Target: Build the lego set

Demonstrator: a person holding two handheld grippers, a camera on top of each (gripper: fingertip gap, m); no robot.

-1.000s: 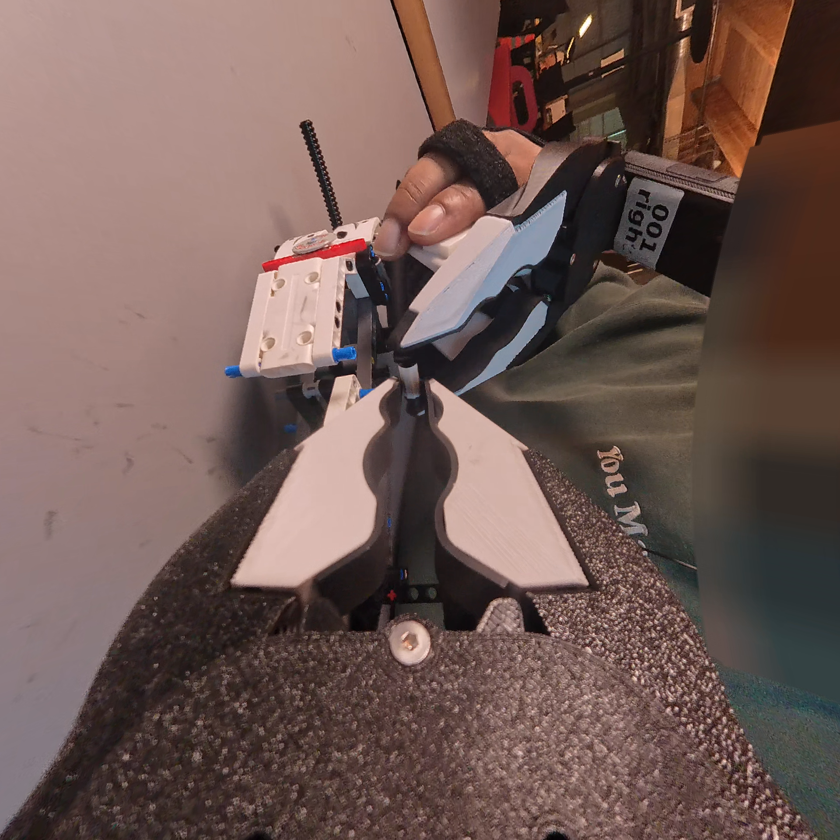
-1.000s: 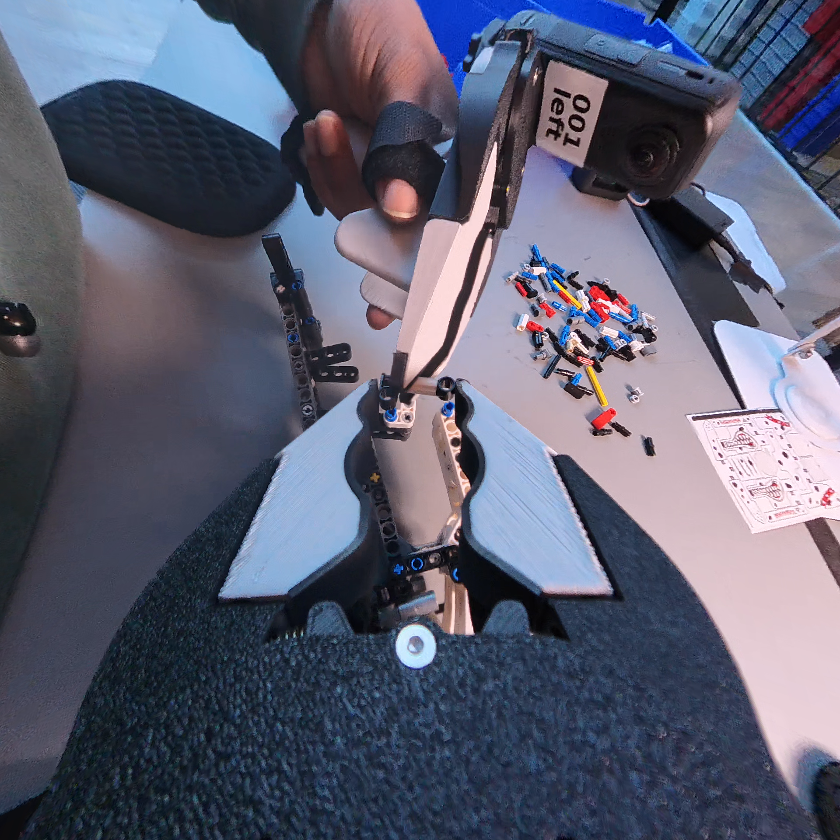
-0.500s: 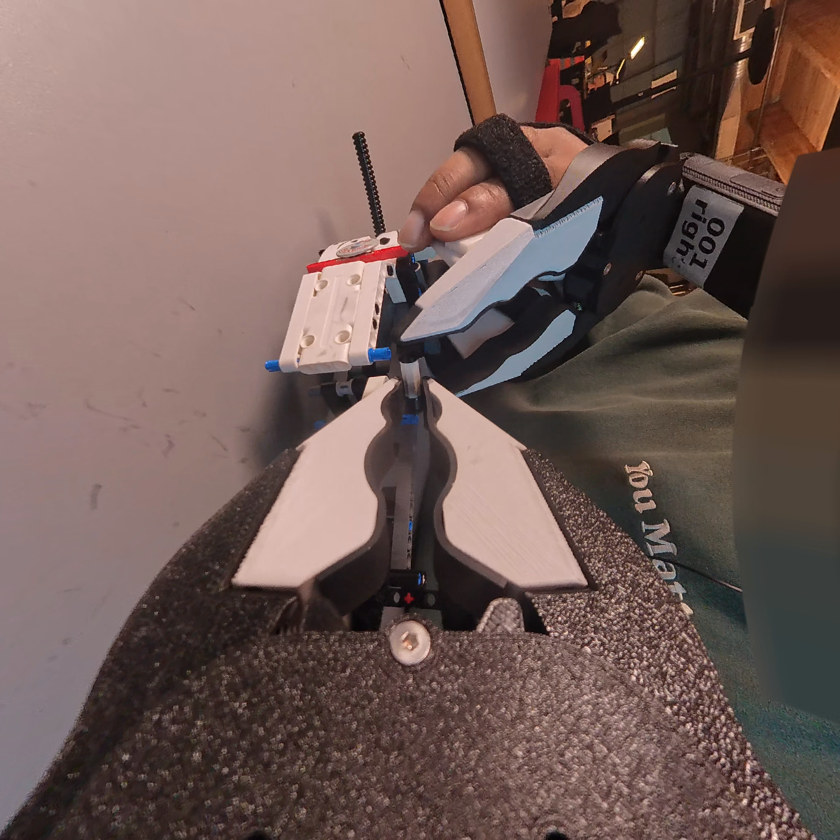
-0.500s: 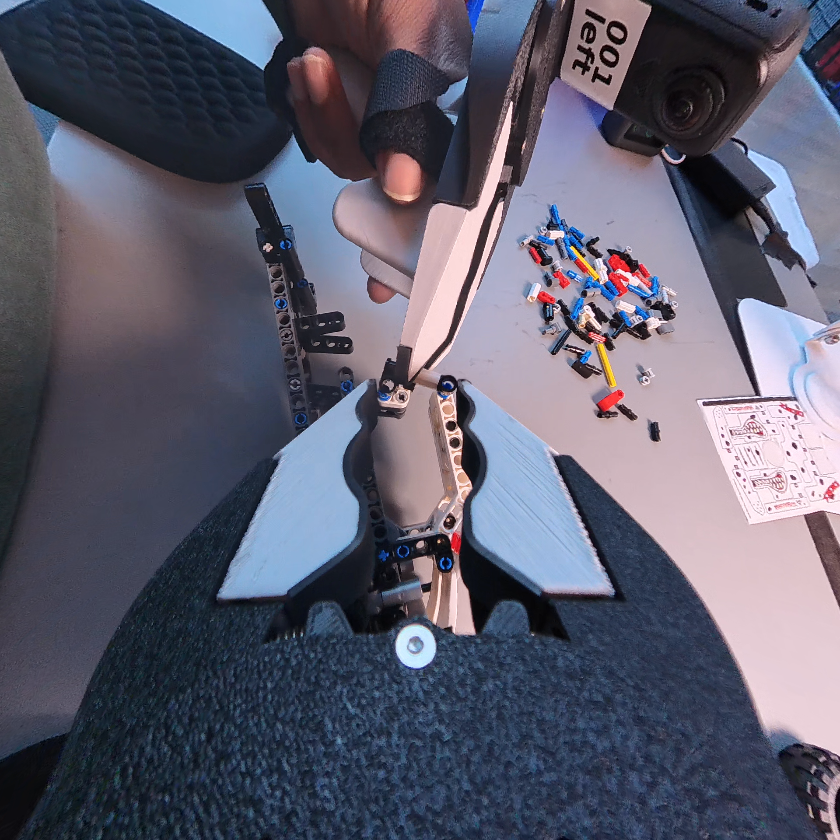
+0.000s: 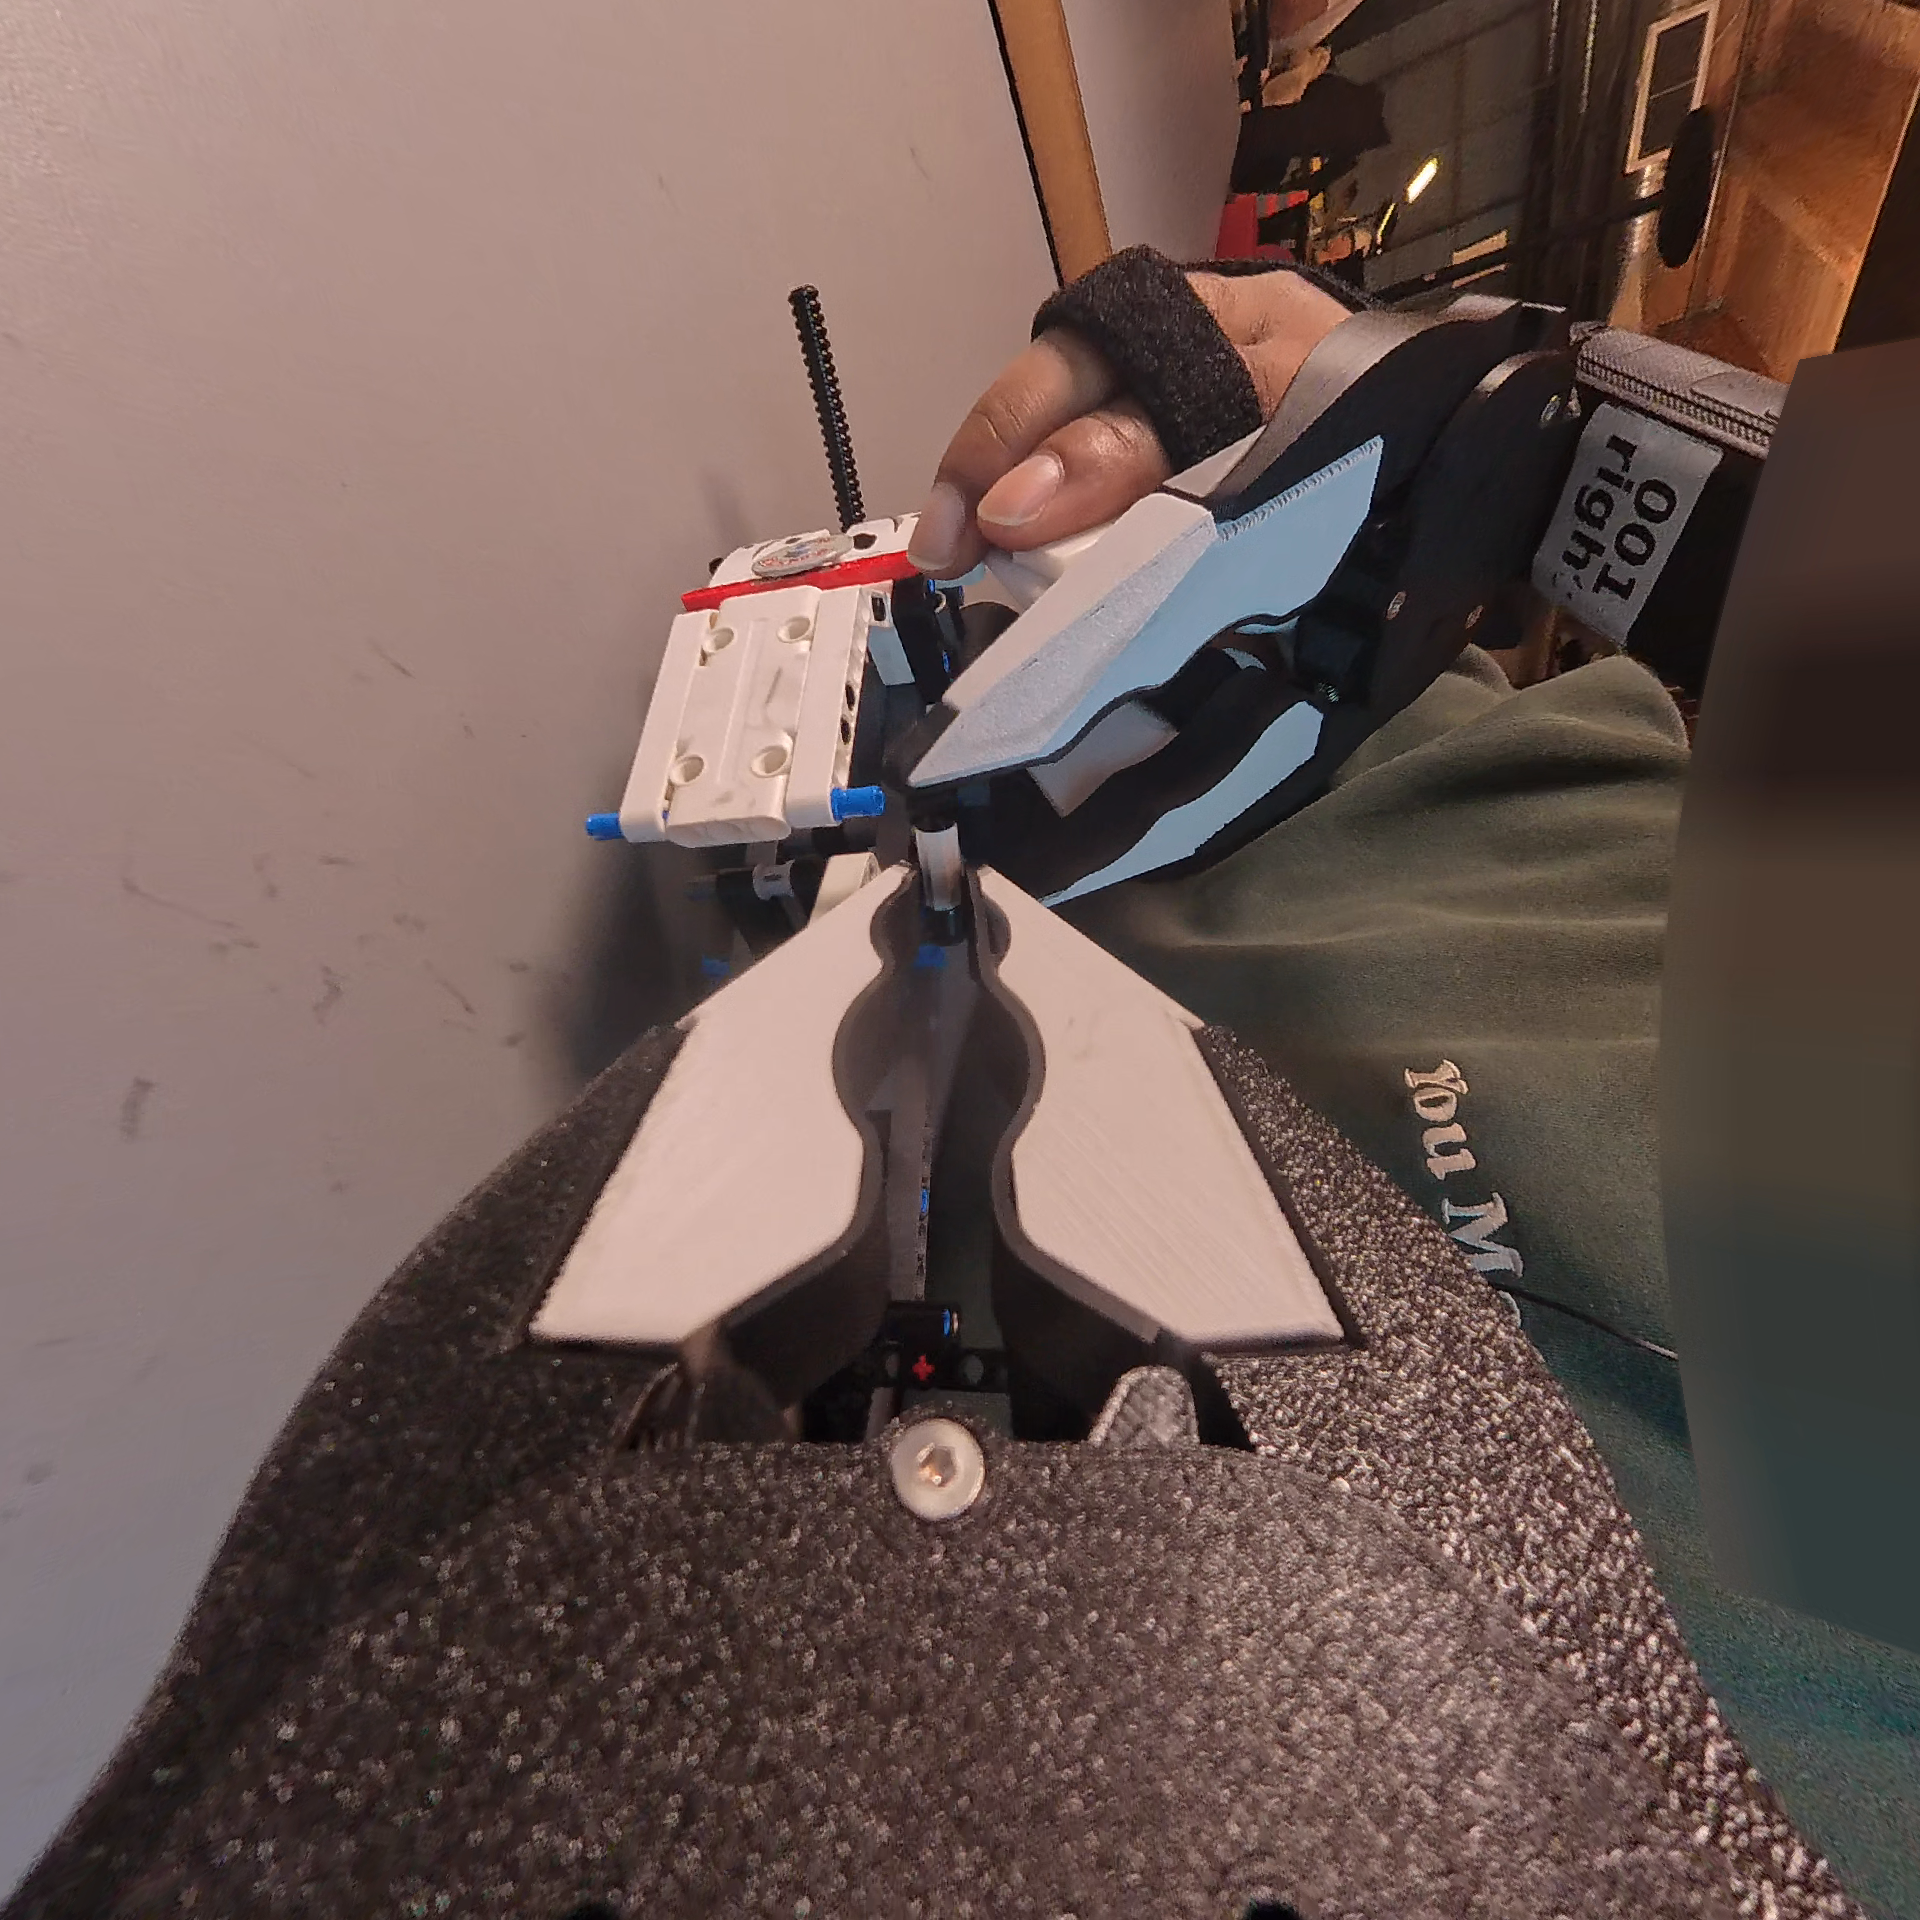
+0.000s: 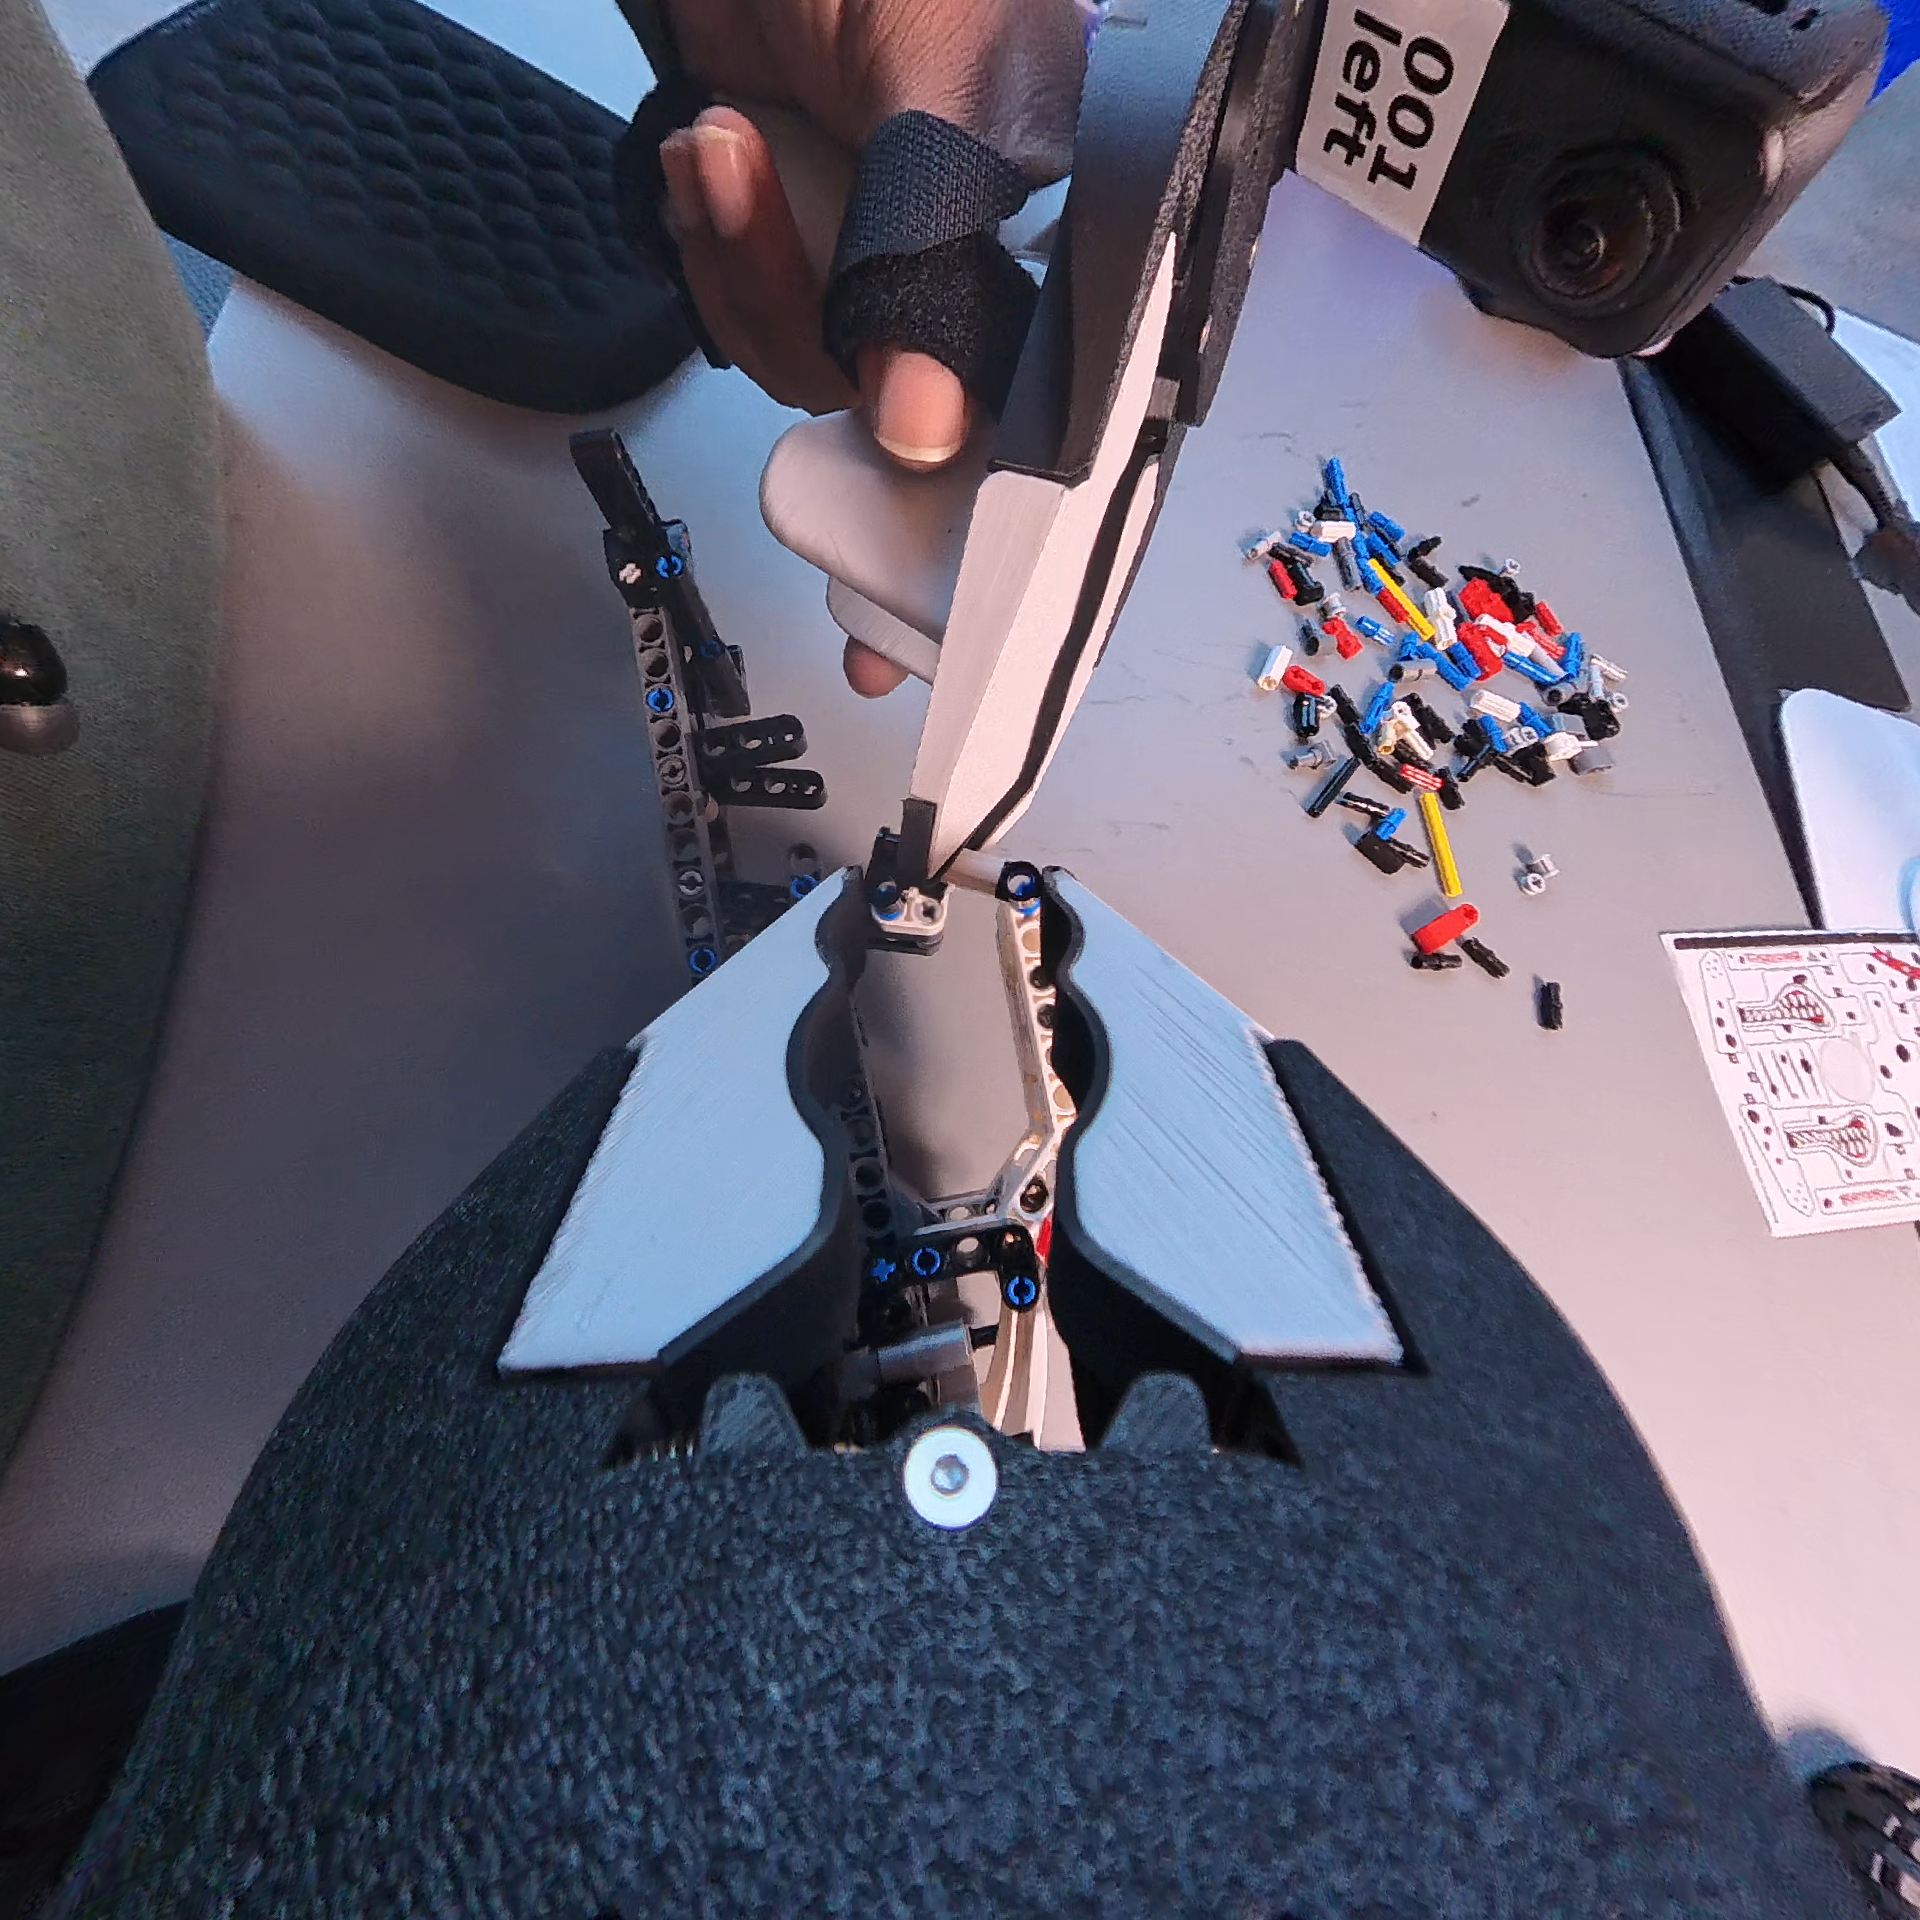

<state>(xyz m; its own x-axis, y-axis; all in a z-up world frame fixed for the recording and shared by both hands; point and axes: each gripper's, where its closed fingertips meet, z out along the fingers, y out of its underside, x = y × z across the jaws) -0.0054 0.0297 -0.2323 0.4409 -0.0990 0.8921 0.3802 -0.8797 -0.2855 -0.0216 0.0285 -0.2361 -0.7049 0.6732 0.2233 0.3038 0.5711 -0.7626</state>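
A: Handling on the half-built plastic lego model [image 5: 743,717] — white panel, red strip, black beams?

B: Light, rigid, but the pin joints look likely to pop apart under twist. Best held by the beams, not the panel.

A: Where is it, and the jaws?

B: Up off the grey table [image 6: 1247,1039], between both tools. Right gripper [image 6: 951,894] partly closed across the frame's beams. Left gripper [image 5: 940,899] nearly closed, tips pinching a small white-and-black connector piece [image 5: 938,868] at the frame — seating it, I'd guess.
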